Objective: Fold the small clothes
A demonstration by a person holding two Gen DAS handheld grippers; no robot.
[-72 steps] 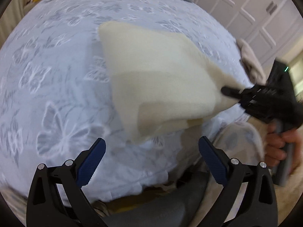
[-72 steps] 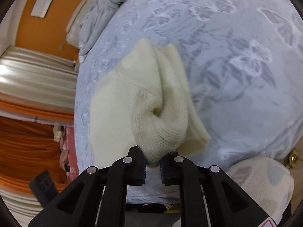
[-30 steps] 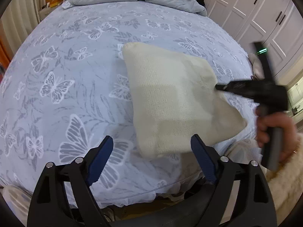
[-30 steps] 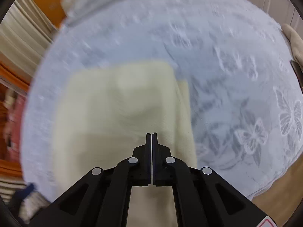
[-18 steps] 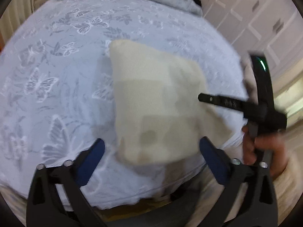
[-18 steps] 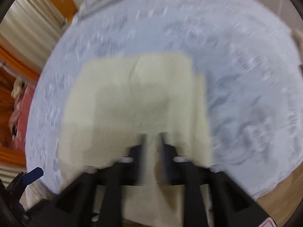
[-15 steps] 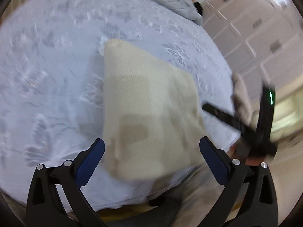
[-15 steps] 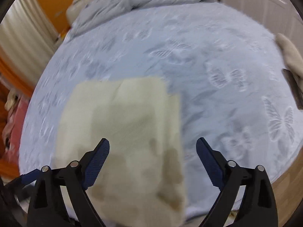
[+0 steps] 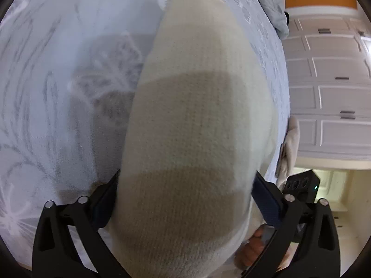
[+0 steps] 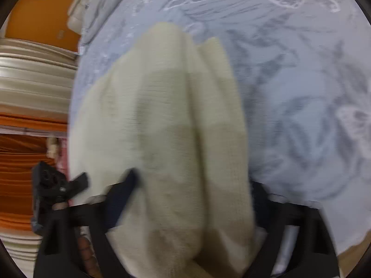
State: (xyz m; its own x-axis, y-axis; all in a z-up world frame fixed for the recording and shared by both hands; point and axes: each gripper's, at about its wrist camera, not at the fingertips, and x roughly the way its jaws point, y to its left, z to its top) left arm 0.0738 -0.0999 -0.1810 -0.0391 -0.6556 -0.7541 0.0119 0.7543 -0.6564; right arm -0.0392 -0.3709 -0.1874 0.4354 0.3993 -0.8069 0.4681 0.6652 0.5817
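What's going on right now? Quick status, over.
Both hand-held grippers low over cream knit garment on the bed. Left hand-held gripper open, astride it. Right hand-held gripper closing, garment between fingers. Nothing in the way.

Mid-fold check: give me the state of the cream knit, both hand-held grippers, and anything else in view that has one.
Cream knit garment: partly folded, lying on the bed.
Left hand-held gripper: open, jaws just closing slightly, either side of the garment's near end.
Right hand-held gripper: blurred; jaws apart, just closing, garment between them.
Butterfly bedsheet: spread flat.
Grey duvet: bunched at the bed's far end.
Cupboard doors: closed.
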